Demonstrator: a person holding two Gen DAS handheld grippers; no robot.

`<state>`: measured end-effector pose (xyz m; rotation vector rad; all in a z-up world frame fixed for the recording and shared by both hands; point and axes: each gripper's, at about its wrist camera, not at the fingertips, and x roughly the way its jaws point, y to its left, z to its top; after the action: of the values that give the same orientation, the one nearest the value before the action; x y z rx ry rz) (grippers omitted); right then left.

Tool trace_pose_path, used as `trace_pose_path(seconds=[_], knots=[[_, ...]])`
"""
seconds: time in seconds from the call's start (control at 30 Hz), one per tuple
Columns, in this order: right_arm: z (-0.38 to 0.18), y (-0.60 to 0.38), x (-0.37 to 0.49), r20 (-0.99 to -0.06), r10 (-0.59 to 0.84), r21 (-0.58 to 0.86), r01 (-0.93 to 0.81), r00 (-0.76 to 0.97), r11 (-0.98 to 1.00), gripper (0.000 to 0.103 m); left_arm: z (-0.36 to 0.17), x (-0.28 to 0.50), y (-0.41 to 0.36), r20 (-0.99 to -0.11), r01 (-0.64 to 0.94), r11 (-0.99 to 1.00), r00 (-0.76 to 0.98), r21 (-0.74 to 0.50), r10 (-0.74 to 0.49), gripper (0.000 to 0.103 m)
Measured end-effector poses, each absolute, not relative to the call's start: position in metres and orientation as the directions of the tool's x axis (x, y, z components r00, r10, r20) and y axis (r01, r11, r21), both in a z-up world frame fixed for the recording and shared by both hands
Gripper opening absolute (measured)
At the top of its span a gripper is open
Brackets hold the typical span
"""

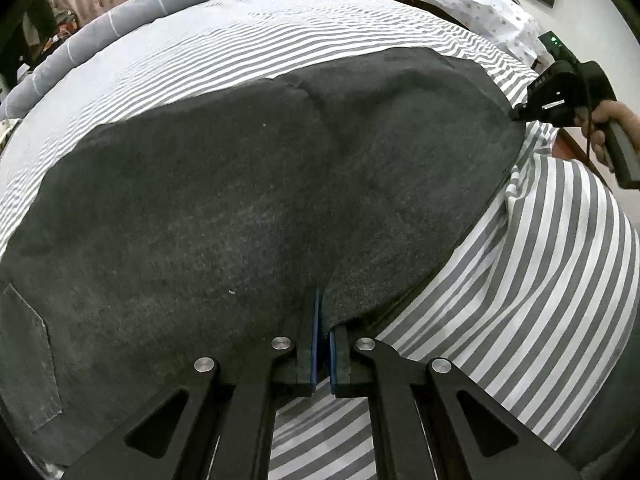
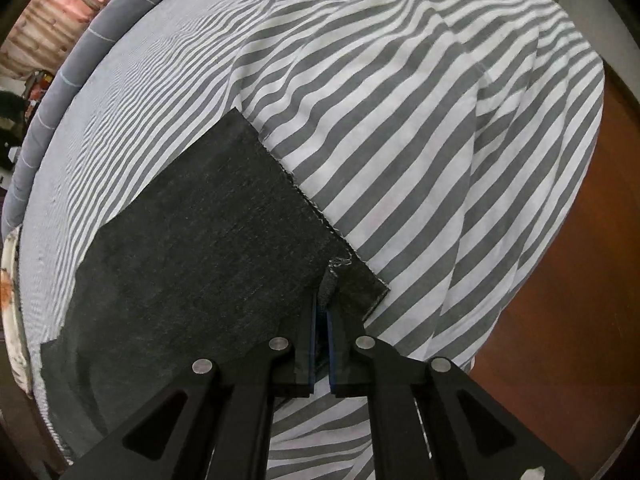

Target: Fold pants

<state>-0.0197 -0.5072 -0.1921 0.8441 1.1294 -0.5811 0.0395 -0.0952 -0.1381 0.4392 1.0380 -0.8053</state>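
Note:
Dark grey pants [image 1: 224,200] lie spread flat on a bed with a grey-and-white striped cover [image 1: 520,280]. A back pocket [image 1: 24,356] shows at the lower left. My left gripper [image 1: 323,320] is shut on the pants' near edge. My right gripper [image 1: 520,114], held by a hand, pinches the pants' far right end. In the right wrist view the right gripper [image 2: 323,300] is shut on a pinched corner of the frayed leg hem [image 2: 332,270], with the pants [image 2: 192,248] stretching away to the left.
A grey bolster pillow [image 1: 140,16] lies along the bed's far side, also in the right wrist view [image 2: 80,52]. A dotted white pillow [image 1: 480,0] sits at the far right. The bed edge drops to a brown wooden floor [image 2: 568,300] on the right.

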Motion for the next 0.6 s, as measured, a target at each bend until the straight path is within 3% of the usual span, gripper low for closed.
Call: trace_pose_path(seconds=[0.1, 0.17, 0.4, 0.6], knots=[[-0.19, -0.511, -0.015, -0.94, 0.057, 0.31, 0.772, 0.336, 0.555, 0.025, -0.138, 0.041, -0.097, -0.89, 0.762, 0.646, 0.259, -0.05, -0.374, 0.008], [-0.182, -0.515, -0.016, -0.938, 0.06, 0.318, 0.773, 0.343, 0.549, 0.036, -0.137, 0.044, -0.096, -0.897, 0.756, 0.65, 0.229, -0.081, -0.378, 0.017], [-0.13, -0.502, -0.014, -0.938, 0.033, 0.298, 0.759, 0.344, 0.578, 0.037, -0.101, 0.056, -0.067, -0.865, 0.728, 0.663, 0.207, -0.175, -0.456, 0.023], [-0.081, -0.464, 0.041, -0.905, 0.074, 0.34, 0.611, 0.418, 0.715, 0.038, -0.066, 0.1, -0.023, -0.799, 0.586, 0.788, 0.377, -0.187, -0.469, 0.034]])
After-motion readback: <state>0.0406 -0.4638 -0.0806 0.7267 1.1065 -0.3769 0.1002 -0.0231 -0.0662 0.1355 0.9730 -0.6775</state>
